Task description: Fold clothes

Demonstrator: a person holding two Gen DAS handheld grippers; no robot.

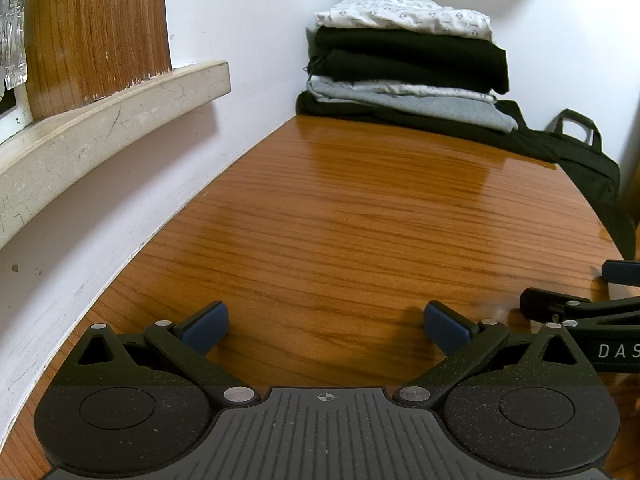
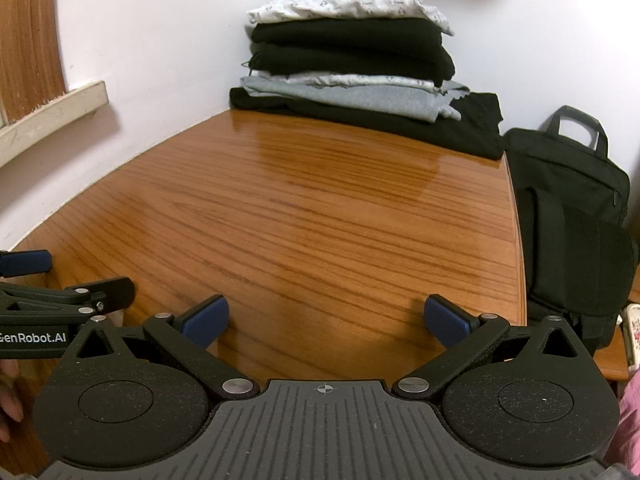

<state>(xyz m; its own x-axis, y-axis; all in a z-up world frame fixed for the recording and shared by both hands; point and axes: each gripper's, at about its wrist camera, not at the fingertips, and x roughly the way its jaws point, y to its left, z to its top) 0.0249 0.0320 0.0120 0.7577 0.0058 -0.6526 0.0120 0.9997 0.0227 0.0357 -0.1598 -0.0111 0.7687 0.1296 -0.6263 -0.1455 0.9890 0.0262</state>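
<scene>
A stack of folded clothes (image 1: 404,68) (image 2: 352,56) sits in the far corner of the wooden table (image 1: 340,220) (image 2: 280,208): a white patterned garment (image 1: 404,14) (image 2: 348,2) on top, black, grey and white pieces under it. My left gripper (image 1: 326,326) stands open low over the near table, nothing between its blue pads. My right gripper (image 2: 326,322) is open too, beside it and just as empty. Each gripper shows at the edge of the other's view: the right one (image 1: 600,292), the left one (image 2: 60,280).
A black bag (image 2: 572,208) (image 1: 588,164) stands at the table's right edge. A white wall with a stone ledge (image 1: 108,128) and a wood panel (image 1: 96,28) runs along the left. A person's fingers (image 2: 8,396) show at lower left.
</scene>
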